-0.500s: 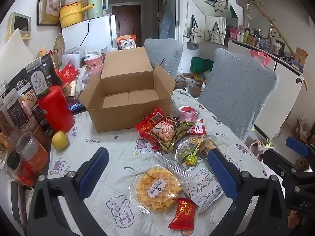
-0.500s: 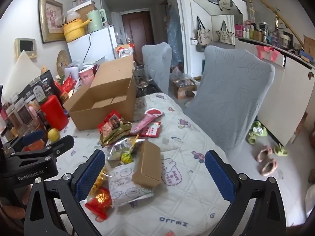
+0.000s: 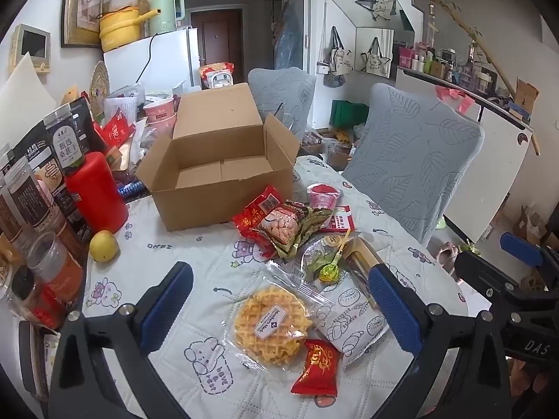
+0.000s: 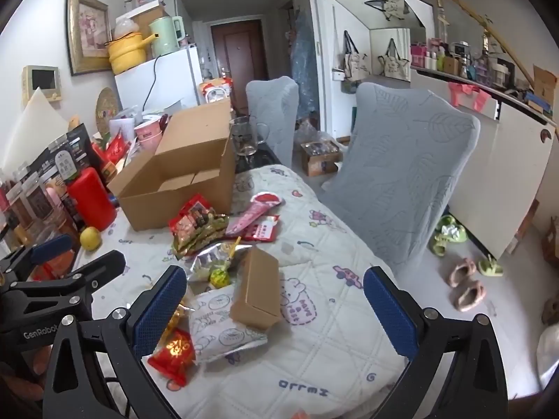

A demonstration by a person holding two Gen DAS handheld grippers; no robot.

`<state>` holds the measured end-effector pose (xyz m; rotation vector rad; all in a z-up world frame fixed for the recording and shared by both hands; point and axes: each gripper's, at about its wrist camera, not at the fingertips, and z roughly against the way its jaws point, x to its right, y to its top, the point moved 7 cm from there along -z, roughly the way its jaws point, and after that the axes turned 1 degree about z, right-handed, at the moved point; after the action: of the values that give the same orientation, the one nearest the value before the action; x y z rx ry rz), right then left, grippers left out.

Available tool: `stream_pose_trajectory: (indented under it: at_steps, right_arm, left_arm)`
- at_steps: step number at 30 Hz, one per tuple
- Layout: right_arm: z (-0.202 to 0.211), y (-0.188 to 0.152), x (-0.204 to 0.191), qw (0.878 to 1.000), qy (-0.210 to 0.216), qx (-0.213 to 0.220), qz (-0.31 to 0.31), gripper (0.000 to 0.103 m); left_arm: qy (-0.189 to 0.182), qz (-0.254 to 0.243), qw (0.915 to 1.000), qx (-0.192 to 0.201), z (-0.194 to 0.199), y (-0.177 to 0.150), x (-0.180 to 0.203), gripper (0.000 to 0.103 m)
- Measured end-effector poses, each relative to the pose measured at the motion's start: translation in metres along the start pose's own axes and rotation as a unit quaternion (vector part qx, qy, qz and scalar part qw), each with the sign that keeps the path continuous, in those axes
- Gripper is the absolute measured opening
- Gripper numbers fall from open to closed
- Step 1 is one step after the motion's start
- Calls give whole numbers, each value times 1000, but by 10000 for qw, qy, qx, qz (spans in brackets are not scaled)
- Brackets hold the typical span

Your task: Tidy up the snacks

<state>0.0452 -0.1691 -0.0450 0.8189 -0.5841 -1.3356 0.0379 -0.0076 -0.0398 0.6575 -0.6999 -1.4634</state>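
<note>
An open, empty cardboard box stands at the back of the quilted table; it also shows in the right wrist view. Snacks lie in front of it: a wrapped waffle, a small red packet, a white bread-print pouch, a red and green bag pile, a green lollipop, a pink cup. A small brown carton lies on the pouch. My left gripper is open above the waffle. My right gripper is open above the brown carton.
A red canister, jars, black pouches and a lemon crowd the table's left side. Two grey-covered chairs stand at the right and back. Slippers lie on the floor by the right edge.
Both grippers have shifted only slightly; the scene looks almost the same. Nothing was taken hold of or let go.
</note>
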Motion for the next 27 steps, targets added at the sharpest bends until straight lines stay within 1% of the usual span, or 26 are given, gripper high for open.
stream_pose_trajectory:
  at_steps: [12, 27]
  right_arm:
    - [1, -1, 2, 10000, -3, -7, -49, 103]
    - [1, -2, -4, 9999, 55, 19, 92, 103]
  left_arm:
    - [37, 20, 10000, 24, 1, -4, -1, 103]
    - [15, 109, 9999, 25, 2, -6, -3, 103]
